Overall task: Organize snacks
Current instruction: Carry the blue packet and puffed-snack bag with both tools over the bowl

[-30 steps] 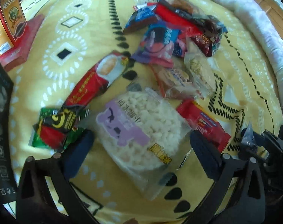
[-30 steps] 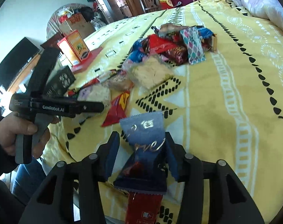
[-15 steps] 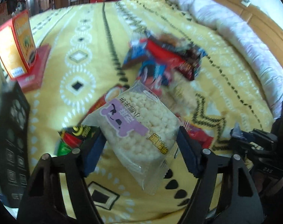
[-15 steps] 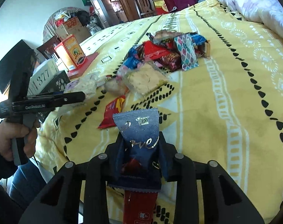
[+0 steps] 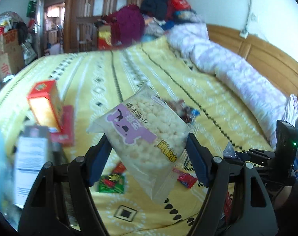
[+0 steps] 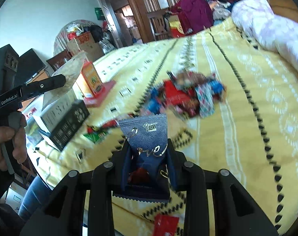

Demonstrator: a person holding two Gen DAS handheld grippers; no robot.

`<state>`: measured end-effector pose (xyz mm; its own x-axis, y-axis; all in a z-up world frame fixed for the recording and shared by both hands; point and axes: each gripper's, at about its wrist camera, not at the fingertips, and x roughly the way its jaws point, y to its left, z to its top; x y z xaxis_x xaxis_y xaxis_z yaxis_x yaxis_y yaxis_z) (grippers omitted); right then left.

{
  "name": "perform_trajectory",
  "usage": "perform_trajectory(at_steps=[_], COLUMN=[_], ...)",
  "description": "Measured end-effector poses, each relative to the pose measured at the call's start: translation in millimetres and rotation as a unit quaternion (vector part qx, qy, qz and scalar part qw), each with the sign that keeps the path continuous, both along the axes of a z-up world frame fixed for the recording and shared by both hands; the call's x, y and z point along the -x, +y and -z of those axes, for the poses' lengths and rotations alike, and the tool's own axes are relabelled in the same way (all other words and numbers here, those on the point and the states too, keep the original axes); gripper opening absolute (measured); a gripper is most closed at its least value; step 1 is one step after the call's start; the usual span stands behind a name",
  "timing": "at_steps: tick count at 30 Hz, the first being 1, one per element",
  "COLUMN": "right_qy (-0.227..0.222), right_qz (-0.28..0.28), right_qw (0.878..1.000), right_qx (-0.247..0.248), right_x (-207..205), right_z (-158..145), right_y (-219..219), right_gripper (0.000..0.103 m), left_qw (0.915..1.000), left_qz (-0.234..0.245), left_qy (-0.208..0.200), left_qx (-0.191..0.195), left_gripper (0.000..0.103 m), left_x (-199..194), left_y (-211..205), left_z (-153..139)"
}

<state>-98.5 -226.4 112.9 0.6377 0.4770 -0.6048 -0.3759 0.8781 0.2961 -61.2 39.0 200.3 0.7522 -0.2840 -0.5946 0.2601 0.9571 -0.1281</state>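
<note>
My left gripper (image 5: 147, 147) is shut on a clear puffed-rice cracker packet (image 5: 143, 135) with a purple bear label and holds it well above the yellow bedspread (image 5: 168, 82). It also shows in the right wrist view (image 6: 68, 74). My right gripper (image 6: 149, 157) is shut on a dark blue snack packet (image 6: 147, 137) with gold script, held above the bed's near edge. A pile of mixed snack packets (image 6: 188, 96) lies on the bedspread beyond it. A green packet (image 5: 111, 182) and a red packet (image 5: 186, 179) lie under the left gripper.
An orange box (image 5: 45, 106) stands on a red flat box (image 5: 67, 125) at the left. A white box and a black box (image 6: 68, 123) sit at the bed's left edge. A rolled lilac quilt (image 5: 237, 74) lies along the wooden headboard.
My left gripper closed on the cracker packet and lifted it off the bed. My right gripper rose a little and tilted up with the blue packet still in it.
</note>
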Motion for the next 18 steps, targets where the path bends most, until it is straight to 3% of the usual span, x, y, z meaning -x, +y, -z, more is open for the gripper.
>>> perform_trajectory(at_steps=[10, 18], right_qy=[-0.063, -0.099], right_qz=[-0.052, -0.127], right_qw=[0.997, 0.987], right_qx=[-0.005, -0.012], right_x=[-14, -25], right_z=[-72, -122], right_y=[62, 148], right_gripper=[0.035, 0.035], left_qw=[0.9951, 0.9850], left_qz=[-0.090, -0.166], left_qy=[-0.041, -0.047], left_qx=[0.004, 0.009], left_gripper=[0.076, 0.076], left_x=[23, 42], left_y=[83, 147], left_z=[-36, -46])
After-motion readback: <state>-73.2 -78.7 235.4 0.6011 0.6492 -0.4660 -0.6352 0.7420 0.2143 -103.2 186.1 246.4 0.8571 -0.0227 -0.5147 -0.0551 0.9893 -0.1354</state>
